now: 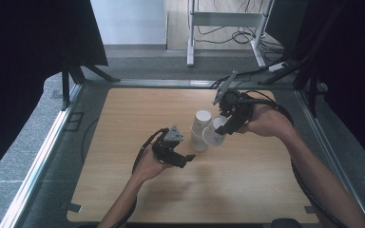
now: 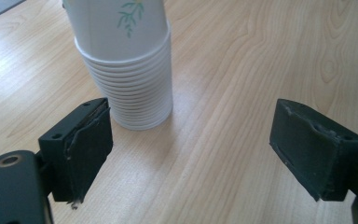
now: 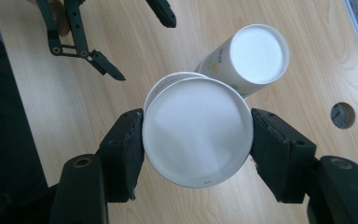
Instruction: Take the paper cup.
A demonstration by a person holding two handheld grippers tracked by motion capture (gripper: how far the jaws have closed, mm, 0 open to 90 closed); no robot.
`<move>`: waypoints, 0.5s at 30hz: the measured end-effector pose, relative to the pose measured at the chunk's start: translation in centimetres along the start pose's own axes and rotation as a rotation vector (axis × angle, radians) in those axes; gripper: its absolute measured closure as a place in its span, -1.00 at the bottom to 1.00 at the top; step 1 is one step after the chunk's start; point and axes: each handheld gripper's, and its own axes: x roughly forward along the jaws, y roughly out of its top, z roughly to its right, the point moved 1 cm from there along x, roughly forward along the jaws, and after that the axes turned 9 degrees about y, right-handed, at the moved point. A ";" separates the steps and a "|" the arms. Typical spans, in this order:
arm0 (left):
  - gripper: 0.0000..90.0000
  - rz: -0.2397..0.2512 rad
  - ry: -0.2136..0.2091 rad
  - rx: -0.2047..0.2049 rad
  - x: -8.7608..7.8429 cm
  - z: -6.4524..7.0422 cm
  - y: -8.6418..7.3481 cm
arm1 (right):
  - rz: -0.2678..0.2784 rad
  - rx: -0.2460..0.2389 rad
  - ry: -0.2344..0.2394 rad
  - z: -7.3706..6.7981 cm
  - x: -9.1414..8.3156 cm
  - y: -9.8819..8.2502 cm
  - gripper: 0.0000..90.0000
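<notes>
A stack of upside-down white paper cups (image 1: pixel 200 129) with a green leaf print stands near the middle of the wooden table (image 1: pixel 247 180). My right gripper (image 1: pixel 224 127) is shut on a single white cup (image 1: pixel 213 135), held tilted just right of the stack. In the right gripper view the cup's flat bottom (image 3: pixel 198 135) faces the camera, both pads press its sides, and the stack (image 3: pixel 254 58) lies just beyond. My left gripper (image 1: pixel 184 159) is open in front of the stack. In the left gripper view the stack (image 2: pixel 130 70) stands beyond the wide-apart jaws, apart from them.
The left gripper (image 3: pixel 140 44) appears at the top left of the right gripper view. A round hole (image 3: pixel 342 115) sits in the tabletop near its edge. A metal frame (image 1: pixel 52 137) borders the table, black curtains hang on both sides, and a stand with cables (image 1: pixel 228 28) is behind.
</notes>
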 end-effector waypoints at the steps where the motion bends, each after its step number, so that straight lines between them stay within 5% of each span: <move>1: -0.71 0.003 -0.002 0.000 0.0 0.1 0.0 | 0.001 -0.009 0.002 -0.2 0.1 -0.2 -0.17; 15: -0.71 -0.010 -0.043 0.062 -0.3 1.5 -0.6 | 0.055 -0.088 0.049 -1.3 2.5 -2.3 -0.17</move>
